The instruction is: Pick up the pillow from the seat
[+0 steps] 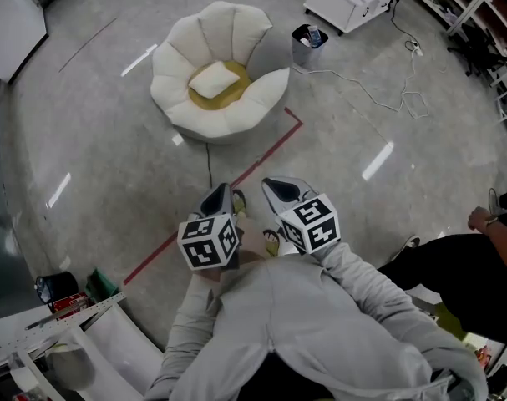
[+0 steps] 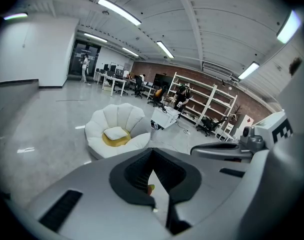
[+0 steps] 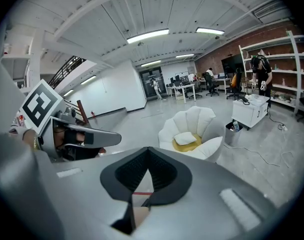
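on the seat (image 1: 199,36), the yellow cushion (image 1: 229,99) is mostly covered by the pillow (image 1: 214,79). the contents of the bin (image 1: 308,44) are too small to be told. the cabinet (image 1: 345,2) is cut off by the top edge, and a second person (image 1: 487,261) by the right edge. in each gripper view the seat's lower front is hidden behind the left tongs (image 2: 152,151) or right tongs (image 3: 147,151), and distant people (image 3: 154,86) are too small to be made out.
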The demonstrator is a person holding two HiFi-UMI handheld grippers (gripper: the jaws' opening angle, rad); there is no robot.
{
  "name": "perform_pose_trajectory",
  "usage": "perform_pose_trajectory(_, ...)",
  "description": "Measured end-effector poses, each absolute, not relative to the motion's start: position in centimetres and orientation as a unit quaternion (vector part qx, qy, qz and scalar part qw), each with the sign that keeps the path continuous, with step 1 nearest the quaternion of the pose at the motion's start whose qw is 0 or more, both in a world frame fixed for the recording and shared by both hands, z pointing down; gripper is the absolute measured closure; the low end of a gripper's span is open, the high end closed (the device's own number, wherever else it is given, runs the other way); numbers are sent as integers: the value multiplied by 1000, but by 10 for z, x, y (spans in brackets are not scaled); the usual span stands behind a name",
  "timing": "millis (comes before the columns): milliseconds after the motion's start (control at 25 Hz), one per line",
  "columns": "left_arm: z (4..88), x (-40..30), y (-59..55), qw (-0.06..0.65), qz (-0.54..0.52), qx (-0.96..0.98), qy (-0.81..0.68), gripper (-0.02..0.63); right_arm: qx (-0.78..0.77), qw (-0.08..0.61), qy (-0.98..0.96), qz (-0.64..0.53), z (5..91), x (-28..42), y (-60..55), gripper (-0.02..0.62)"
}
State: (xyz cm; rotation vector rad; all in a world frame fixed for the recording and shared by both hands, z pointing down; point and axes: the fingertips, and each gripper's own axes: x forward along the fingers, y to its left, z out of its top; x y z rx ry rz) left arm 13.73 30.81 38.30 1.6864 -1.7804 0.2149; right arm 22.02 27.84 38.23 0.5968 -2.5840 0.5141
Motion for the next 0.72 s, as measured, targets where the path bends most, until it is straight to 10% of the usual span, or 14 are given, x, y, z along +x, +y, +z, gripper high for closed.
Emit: perform_pose_trajectory(720,405,59,207,357,89,637,-677,600,236,239,-921,197,398,158,169,595)
